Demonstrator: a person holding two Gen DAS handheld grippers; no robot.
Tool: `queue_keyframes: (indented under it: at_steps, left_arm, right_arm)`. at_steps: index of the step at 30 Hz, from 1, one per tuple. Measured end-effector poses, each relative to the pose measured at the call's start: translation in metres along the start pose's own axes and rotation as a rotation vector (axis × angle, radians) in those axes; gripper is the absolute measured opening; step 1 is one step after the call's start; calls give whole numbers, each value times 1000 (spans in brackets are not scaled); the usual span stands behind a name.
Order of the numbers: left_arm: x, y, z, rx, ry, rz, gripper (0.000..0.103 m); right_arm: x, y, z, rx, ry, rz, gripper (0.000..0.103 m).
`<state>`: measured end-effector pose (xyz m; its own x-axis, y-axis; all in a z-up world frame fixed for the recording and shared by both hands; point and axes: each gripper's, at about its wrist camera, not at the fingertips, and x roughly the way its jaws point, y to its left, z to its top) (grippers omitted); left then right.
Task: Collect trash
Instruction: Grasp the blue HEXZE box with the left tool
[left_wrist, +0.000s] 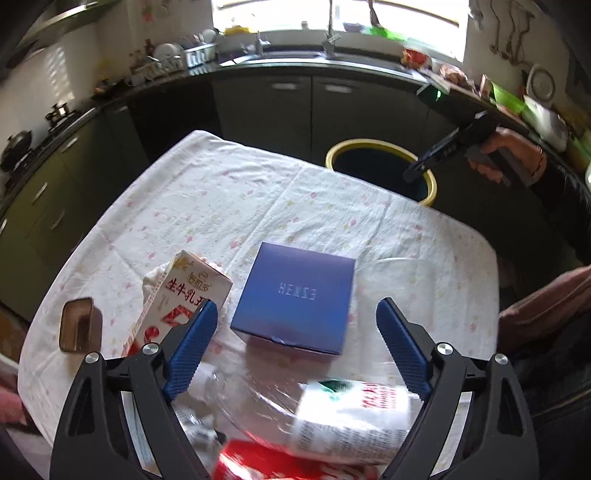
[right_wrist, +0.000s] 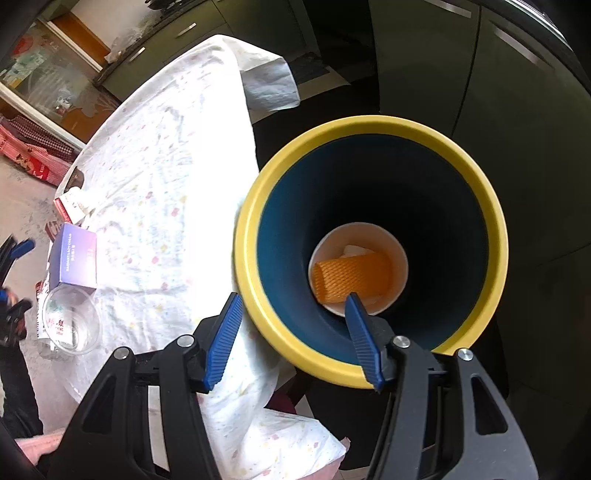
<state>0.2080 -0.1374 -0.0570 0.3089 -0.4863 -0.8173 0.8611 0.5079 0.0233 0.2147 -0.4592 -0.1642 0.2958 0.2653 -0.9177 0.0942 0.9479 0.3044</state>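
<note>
Left wrist view: the left tongs (left_wrist: 297, 321) stand wide with nothing gripped. Nearest, below the tips, lies a white bottle (left_wrist: 351, 424) on its side, long axis running across from 1 blue finger to the other. Straight ahead between the tips sits the blue box (left_wrist: 295, 302); a milk carton (left_wrist: 177, 295) leans beside the left finger. Farther off, past the table edge, the right tongs (right_wrist: 293, 299) hover half-open and empty above the yellow-rimmed bin (right_wrist: 369, 125). The left hand is clearly nearer the box.
</note>
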Motion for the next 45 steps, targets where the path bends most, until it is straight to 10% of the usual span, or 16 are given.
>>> queue_keyframes:
  at_steps: [27,45]
  left_arm:
    - [75,2,12,147,213,-62,77]
    - [4,-12,47,99,45,75,77]
  right_arm:
    - [33,-9,16,28,52,24,56]
    - [-6,-9,-6,22,-49,39,56]
